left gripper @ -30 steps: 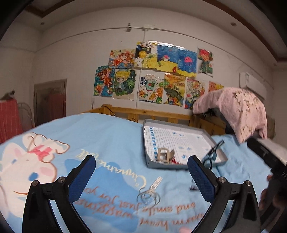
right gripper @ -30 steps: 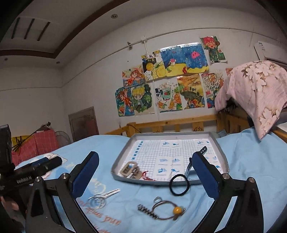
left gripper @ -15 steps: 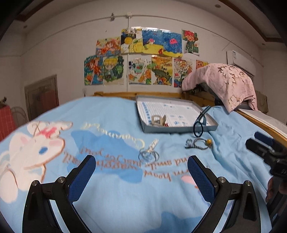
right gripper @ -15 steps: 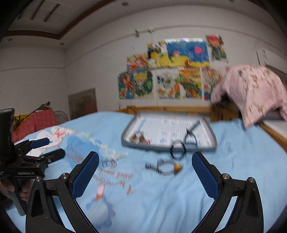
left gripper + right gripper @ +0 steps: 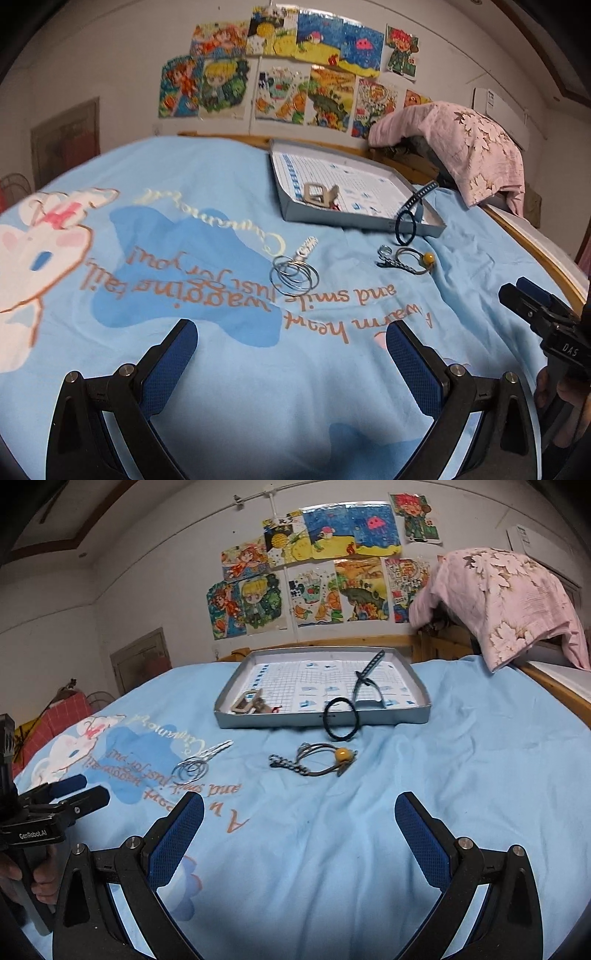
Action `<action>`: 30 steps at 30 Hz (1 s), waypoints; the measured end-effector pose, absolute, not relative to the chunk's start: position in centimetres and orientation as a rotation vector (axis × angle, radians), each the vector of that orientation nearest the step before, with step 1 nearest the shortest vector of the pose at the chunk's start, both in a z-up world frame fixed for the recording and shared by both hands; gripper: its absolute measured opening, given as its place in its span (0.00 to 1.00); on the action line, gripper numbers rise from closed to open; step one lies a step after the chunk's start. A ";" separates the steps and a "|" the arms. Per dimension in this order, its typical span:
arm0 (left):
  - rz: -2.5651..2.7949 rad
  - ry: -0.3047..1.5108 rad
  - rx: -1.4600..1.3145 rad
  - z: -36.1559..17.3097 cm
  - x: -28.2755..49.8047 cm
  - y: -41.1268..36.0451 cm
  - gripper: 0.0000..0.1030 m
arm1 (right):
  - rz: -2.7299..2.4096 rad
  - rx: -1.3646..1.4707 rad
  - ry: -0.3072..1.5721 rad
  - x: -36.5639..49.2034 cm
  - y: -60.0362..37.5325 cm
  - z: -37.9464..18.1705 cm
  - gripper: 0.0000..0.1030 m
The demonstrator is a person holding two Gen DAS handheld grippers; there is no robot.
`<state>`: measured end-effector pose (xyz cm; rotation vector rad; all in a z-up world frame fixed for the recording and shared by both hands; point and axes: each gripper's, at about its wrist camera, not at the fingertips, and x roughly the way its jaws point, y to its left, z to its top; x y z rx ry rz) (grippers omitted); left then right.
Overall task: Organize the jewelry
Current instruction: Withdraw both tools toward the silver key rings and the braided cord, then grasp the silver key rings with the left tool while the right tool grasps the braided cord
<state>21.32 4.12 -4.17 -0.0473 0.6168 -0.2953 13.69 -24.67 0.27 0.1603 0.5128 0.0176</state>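
**A:** Both tools wide open, nothing held. What's first?

**B:** Your right tool (image 5: 299, 834): the amber-bead bracelet (image 5: 314, 762) lies on the bed just before the tray (image 5: 321, 720). Pinch its band, not the bead.

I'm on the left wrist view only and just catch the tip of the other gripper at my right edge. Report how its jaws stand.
Observer: The right gripper is open. Its jaws stand wide apart with nothing between them, only bare blue bedsheet beyond.
Operator: Now tell me what my own tool looks like from over there.
Observer: In the right wrist view the left gripper sits at the lower left edge, and a hand is wrapped round its handle below it.
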 end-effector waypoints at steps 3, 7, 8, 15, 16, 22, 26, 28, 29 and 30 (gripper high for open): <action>-0.308 0.634 -0.039 -4.5 22.7 3.7 0.85 | -0.014 0.123 0.521 14.1 -24.8 0.1 0.99; -0.327 0.637 -0.024 -4.8 24.5 3.0 0.76 | 0.002 0.126 0.548 15.2 -25.8 -0.3 0.98; -0.329 0.637 -0.021 -4.8 24.8 3.0 0.74 | 0.016 0.115 0.551 15.6 -25.9 -0.2 0.96; -0.337 0.672 -0.032 -5.8 28.2 2.5 0.55 | 0.117 0.100 0.560 19.2 -25.3 -1.2 0.65; -0.334 0.684 -0.041 -6.1 28.8 2.6 0.51 | 0.133 0.098 0.579 19.9 -25.2 -1.5 0.64; -0.344 0.732 -0.107 -7.9 30.6 3.3 0.45 | 0.210 0.033 0.622 23.1 -23.6 -2.7 0.47; -0.360 0.751 -0.081 -8.2 31.1 2.5 0.45 | 0.252 -0.049 0.622 25.4 -22.1 -2.9 0.47; -0.359 0.761 -0.068 -8.5 31.5 2.2 0.45 | 0.266 -0.076 0.620 26.3 -21.6 -3.0 0.47; -0.358 0.765 -0.063 -8.7 31.6 2.0 0.45 | 0.278 -0.084 0.620 26.8 -21.4 -3.1 0.47; -0.356 0.770 -0.058 -8.9 31.7 1.9 0.45 | 0.281 -0.086 0.622 27.3 -21.2 -3.3 0.47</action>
